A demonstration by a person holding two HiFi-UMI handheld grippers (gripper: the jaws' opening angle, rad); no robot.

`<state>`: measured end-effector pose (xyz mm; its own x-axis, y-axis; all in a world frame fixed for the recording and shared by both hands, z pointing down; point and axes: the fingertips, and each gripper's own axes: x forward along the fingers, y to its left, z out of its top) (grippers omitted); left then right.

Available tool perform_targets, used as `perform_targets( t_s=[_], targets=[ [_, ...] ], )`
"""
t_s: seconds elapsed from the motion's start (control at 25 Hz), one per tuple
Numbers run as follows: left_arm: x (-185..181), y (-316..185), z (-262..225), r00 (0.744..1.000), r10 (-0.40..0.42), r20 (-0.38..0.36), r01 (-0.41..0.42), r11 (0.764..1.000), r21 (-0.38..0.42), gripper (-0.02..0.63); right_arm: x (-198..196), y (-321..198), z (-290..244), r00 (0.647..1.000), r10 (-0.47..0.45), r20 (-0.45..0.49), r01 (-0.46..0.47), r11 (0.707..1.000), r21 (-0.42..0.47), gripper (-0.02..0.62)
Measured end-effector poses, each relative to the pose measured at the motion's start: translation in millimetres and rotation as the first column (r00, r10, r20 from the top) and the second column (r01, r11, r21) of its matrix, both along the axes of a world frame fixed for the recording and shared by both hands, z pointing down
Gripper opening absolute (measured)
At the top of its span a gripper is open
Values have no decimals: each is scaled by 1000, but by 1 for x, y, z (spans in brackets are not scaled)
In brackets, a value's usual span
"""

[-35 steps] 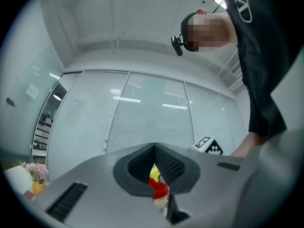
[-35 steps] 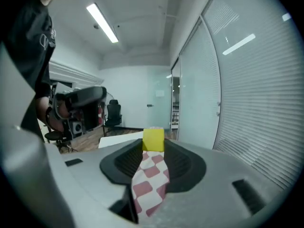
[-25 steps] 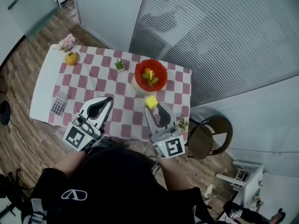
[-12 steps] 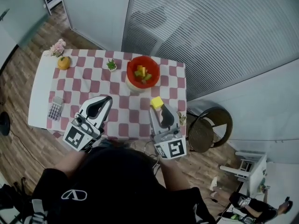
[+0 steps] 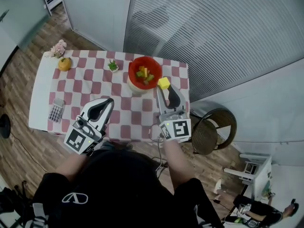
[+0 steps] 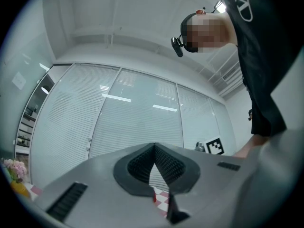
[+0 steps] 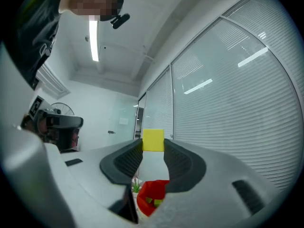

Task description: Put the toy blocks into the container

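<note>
A red bowl (image 5: 145,74) holding several coloured blocks stands on the checked table (image 5: 95,84); it also shows as the red bowl (image 7: 152,195) low in the right gripper view. My right gripper (image 5: 164,84) is shut on a yellow block (image 5: 164,83), held at its tips just right of the bowl; in the right gripper view the yellow block (image 7: 153,140) sits clamped between the pads. My left gripper (image 5: 105,102) hovers over the table's near edge, its jaws closed with nothing between them, as the left gripper (image 6: 154,148) view confirms.
A small potted plant (image 5: 113,66) stands left of the bowl. An orange (image 5: 64,63) and pink flowers (image 5: 59,48) lie at the far left corner, a grey calculator (image 5: 56,110) near the left edge. A round stool (image 5: 213,131) stands right of the table.
My right gripper has carried the yellow block away from me and to the right, ending beside the bowl's right rim. The left gripper has stayed almost still.
</note>
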<state>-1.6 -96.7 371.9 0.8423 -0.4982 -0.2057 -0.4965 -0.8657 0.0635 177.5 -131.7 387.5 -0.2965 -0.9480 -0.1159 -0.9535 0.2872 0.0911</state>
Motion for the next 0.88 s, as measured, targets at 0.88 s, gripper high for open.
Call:
perform_targets(
  t_s=[0.88],
  targets=[
    [-27, -5, -7, 996, -90, -26, 91, 996, 1, 6, 26, -167, 179, 996, 10, -91, -59, 824, -564, 144]
  ],
)
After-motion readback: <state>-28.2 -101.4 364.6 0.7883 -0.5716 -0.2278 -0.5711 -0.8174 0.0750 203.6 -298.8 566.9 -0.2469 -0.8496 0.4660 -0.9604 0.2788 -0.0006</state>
